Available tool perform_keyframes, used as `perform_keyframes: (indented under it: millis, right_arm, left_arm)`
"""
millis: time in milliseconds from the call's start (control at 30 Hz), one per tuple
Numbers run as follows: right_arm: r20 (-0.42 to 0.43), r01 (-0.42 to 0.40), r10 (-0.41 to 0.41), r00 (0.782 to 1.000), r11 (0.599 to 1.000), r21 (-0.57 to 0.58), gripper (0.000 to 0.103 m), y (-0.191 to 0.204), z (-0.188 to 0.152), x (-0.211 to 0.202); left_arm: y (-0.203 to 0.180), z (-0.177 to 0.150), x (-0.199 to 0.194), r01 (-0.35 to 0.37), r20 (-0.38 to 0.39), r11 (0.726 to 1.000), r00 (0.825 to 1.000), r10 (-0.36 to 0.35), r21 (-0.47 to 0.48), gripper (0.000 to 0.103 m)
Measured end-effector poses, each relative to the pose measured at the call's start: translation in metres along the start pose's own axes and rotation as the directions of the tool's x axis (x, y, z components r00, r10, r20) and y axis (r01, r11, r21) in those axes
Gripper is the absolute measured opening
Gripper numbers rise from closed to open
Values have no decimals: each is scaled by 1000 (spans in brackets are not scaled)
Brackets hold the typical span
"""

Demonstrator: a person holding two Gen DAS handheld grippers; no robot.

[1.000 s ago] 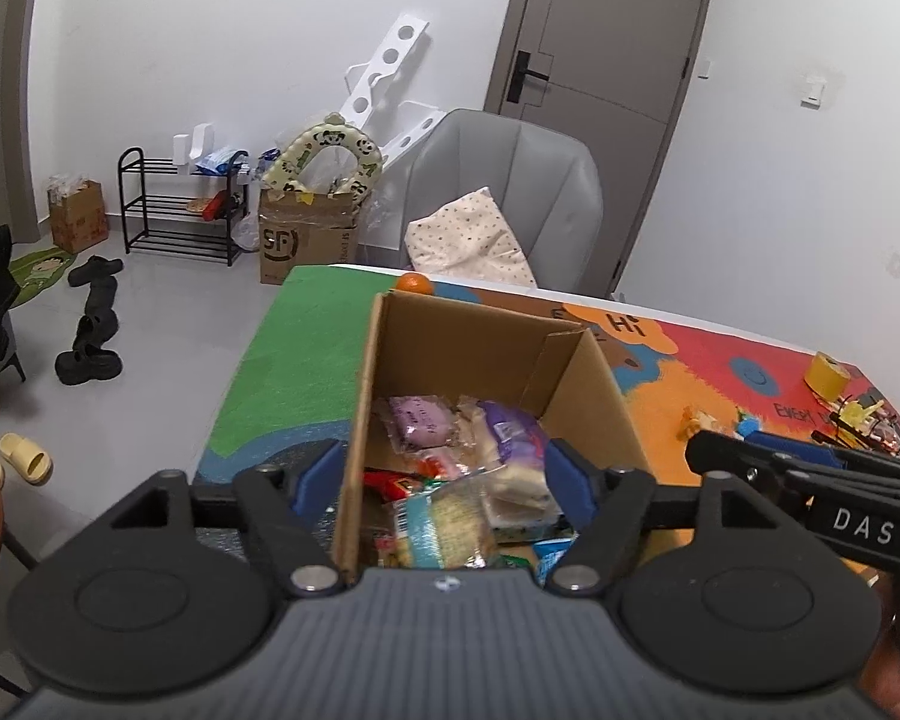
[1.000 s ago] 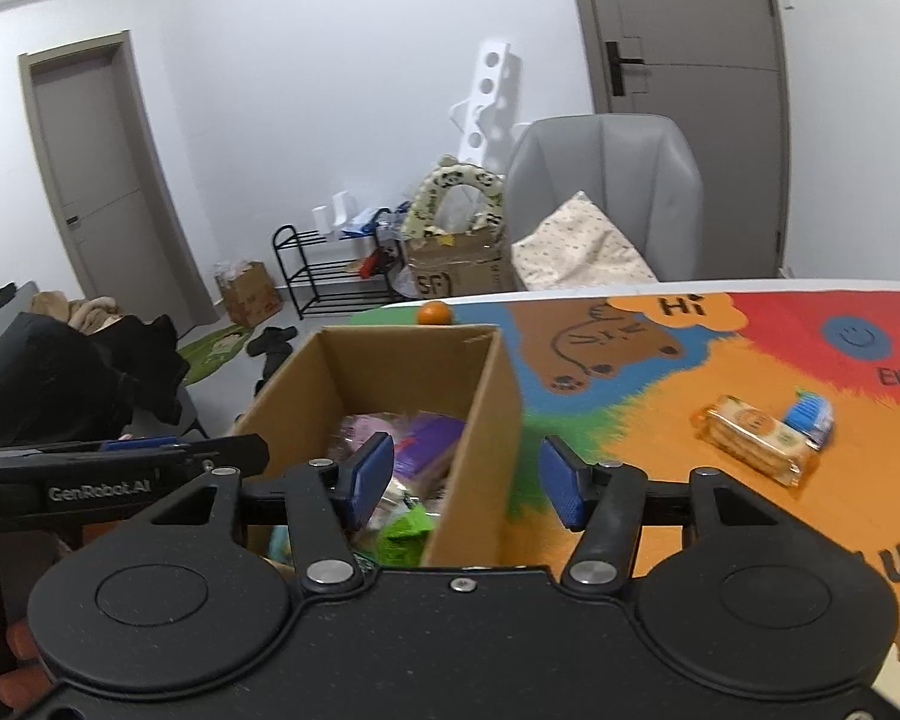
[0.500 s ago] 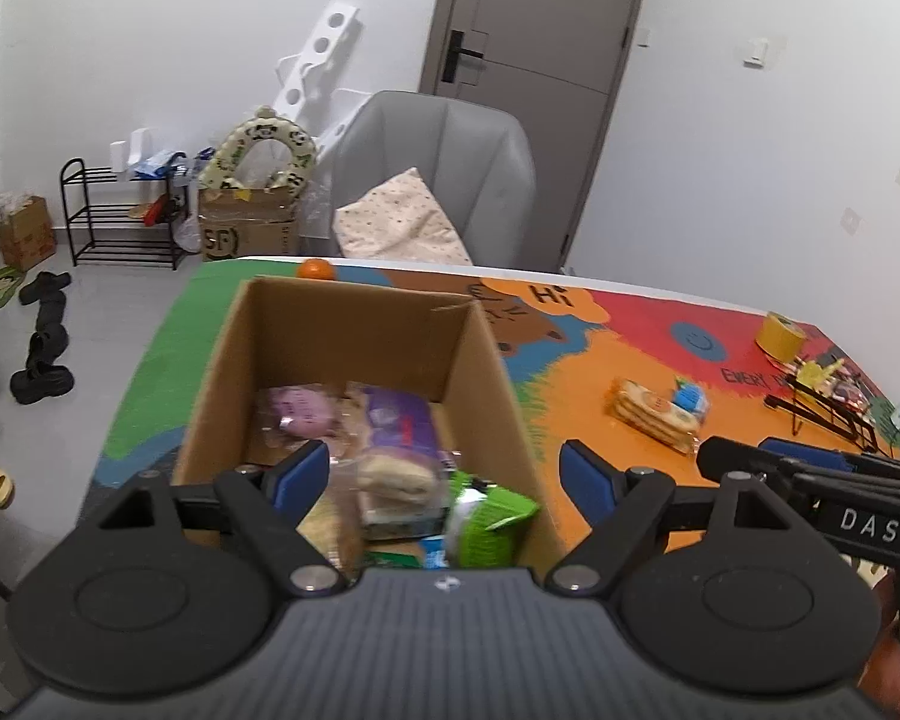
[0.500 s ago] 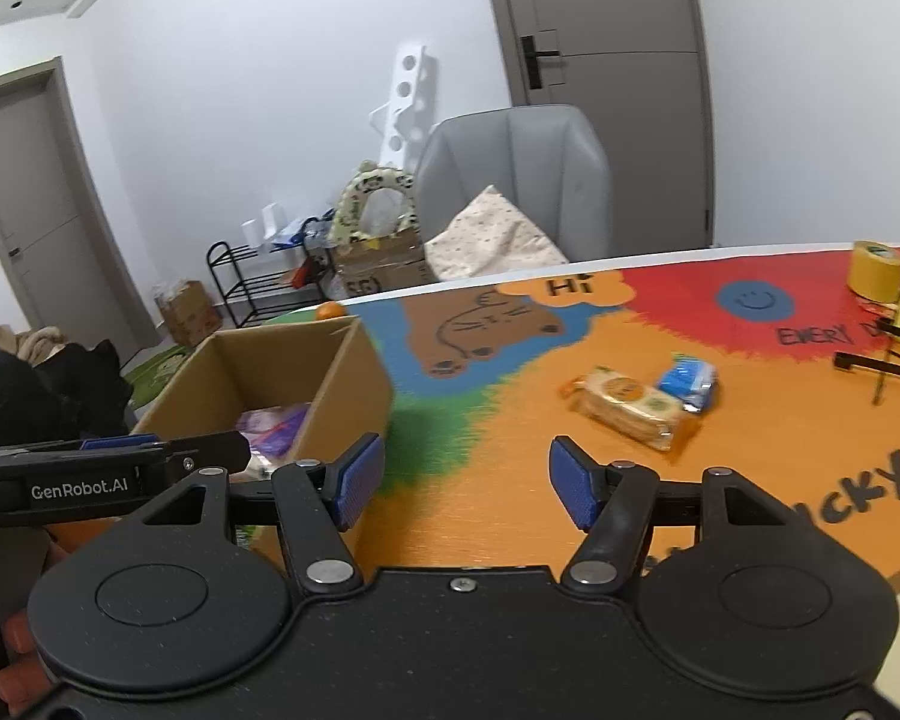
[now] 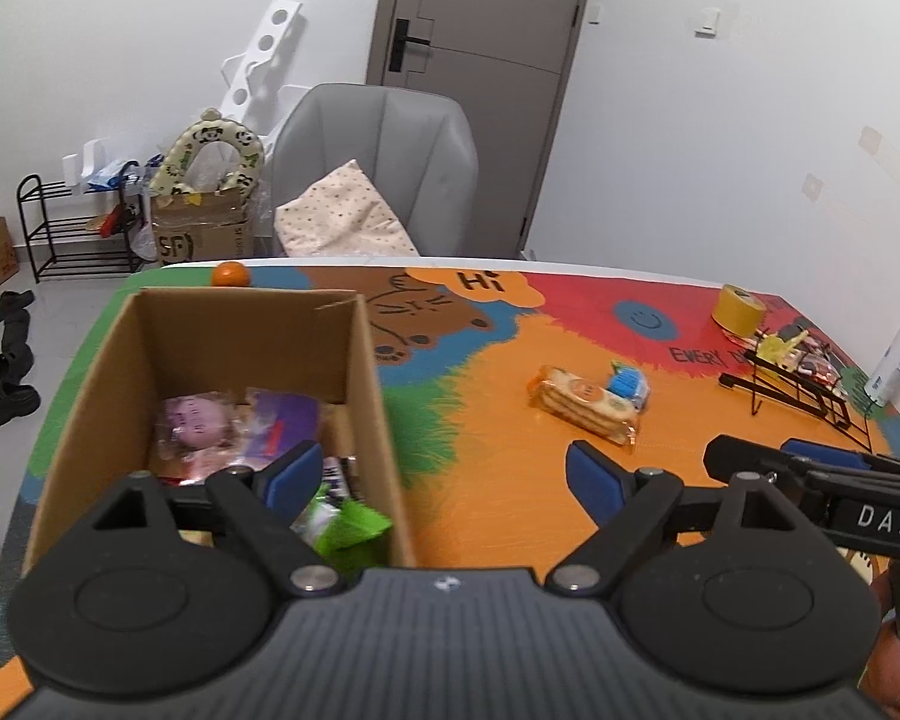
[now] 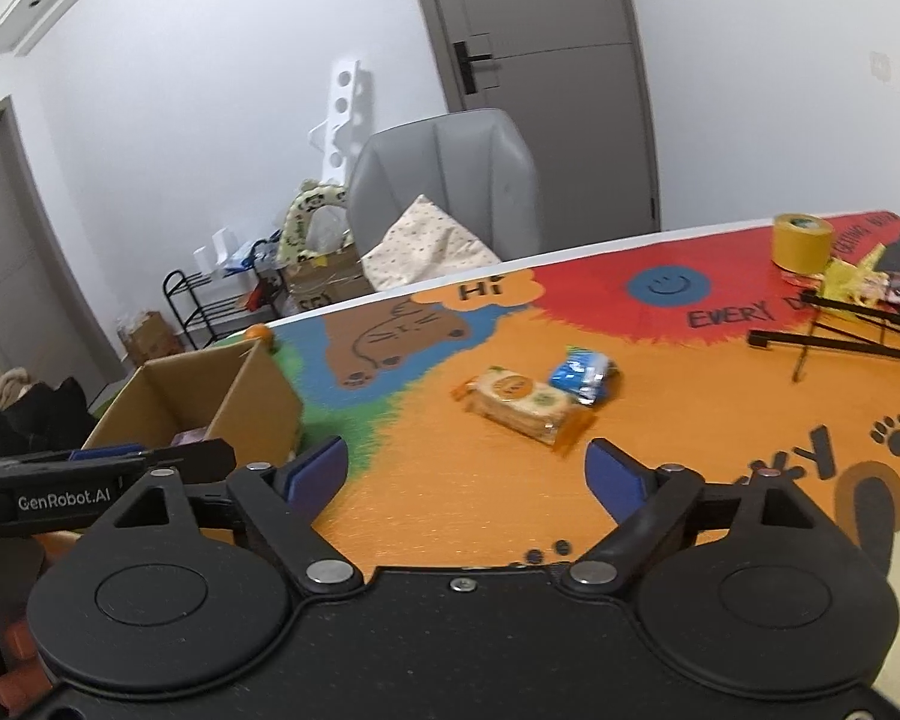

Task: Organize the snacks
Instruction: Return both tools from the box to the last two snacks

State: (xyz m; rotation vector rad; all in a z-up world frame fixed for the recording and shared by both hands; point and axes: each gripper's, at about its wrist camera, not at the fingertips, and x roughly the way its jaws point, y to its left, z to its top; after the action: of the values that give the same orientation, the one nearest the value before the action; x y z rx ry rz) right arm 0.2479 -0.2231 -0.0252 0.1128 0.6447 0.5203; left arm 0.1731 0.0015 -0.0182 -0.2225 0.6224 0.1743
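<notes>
Both jaws opening, nothing between: left hand-held gripper (image 5: 438, 480) and right hand-held gripper (image 6: 465, 474) have swung off the cardboard box (image 5: 366, 372); cracker pack (image 6: 519, 402), blue packet (image 6: 582, 375) lie right of box on tabletop (image 6: 450, 510); likely next pickups.

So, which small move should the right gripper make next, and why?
Probably ease the right gripper forward and down over the cracker pack. Its jaws are opening with nothing between them, and the pack lies loose on the mat just ahead, outside the cardboard box.
</notes>
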Motion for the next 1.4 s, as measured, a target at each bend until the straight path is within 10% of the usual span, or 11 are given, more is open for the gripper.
perform_keyframes:
  millis: [1400]
  right_arm:
    - [-43, 27, -21, 999, 989, 148, 88, -100, 7, 50]
  left_arm:
    - [-87, 19, 101, 8, -74, 998, 997, -3, 65, 87]
